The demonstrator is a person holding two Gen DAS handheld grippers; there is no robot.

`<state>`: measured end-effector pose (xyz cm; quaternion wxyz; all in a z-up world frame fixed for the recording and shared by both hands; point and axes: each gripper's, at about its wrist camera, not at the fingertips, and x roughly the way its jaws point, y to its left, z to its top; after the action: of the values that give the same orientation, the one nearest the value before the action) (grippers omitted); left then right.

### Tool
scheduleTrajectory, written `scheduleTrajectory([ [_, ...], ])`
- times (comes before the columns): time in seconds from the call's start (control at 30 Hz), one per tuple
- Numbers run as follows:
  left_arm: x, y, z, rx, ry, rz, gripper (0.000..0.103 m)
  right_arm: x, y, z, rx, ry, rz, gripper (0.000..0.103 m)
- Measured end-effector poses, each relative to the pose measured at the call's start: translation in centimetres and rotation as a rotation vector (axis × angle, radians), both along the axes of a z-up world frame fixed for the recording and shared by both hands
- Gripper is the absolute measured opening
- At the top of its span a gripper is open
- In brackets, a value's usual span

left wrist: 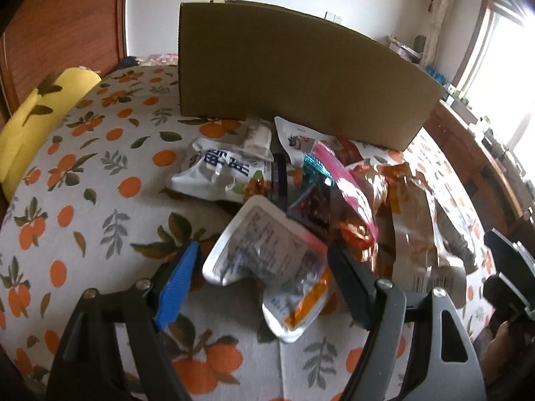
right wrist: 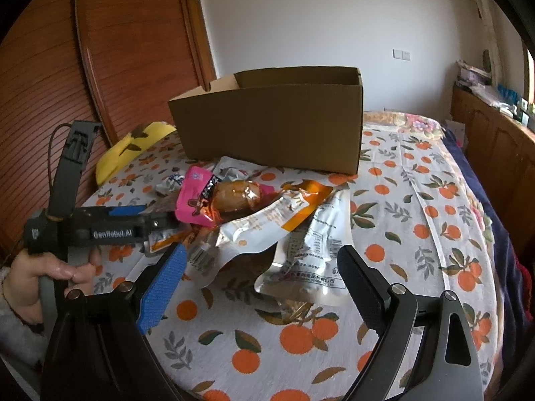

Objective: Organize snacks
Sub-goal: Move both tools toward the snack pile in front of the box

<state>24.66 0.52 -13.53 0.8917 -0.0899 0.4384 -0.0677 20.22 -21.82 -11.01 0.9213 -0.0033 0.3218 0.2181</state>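
A heap of snack packets lies on the orange-print bedspread (left wrist: 83, 200) in front of an open cardboard box (left wrist: 301, 77) (right wrist: 274, 127). My left gripper (left wrist: 264, 245) points down at the heap with its jaws apart. A silver pouch with an orange corner (left wrist: 267, 267) lies between its pads, and neither pad visibly presses it. Behind that are a white and blue pouch (left wrist: 220, 173) and a pink packet (left wrist: 344, 180) (right wrist: 194, 197). My right gripper (right wrist: 262, 250) is open over two silver pouches, one orange-banded (right wrist: 267, 220) and one label side up (right wrist: 311, 250), touching neither.
A yellow pillow (right wrist: 133, 147) lies left of the box. A person's hand (right wrist: 50, 274) holds the left gripper's handle beside the heap. A wooden wardrobe (right wrist: 117, 67) stands behind at the left, and a wooden cabinet (right wrist: 495, 153) runs along the right.
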Motion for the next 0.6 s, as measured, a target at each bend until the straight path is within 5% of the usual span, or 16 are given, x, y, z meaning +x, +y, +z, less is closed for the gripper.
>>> scheduleTrajectory([
  [0.23,1.2,-0.9,-0.2,0.058,-0.004,-0.012,0.078,0.8,-0.2,-1.0,0.004,0.026,-0.003,0.093],
  [0.33,0.3,-1.3,-0.3,0.141,-0.030,-0.026,0.062,1.2,0.1,-1.1,-0.003,0.028,0.004,0.093],
  [0.6,-0.6,1.0,0.0,0.112,-0.014,-0.071,0.054,2.4,1.4,-0.2,-0.009,0.022,0.041,0.093],
])
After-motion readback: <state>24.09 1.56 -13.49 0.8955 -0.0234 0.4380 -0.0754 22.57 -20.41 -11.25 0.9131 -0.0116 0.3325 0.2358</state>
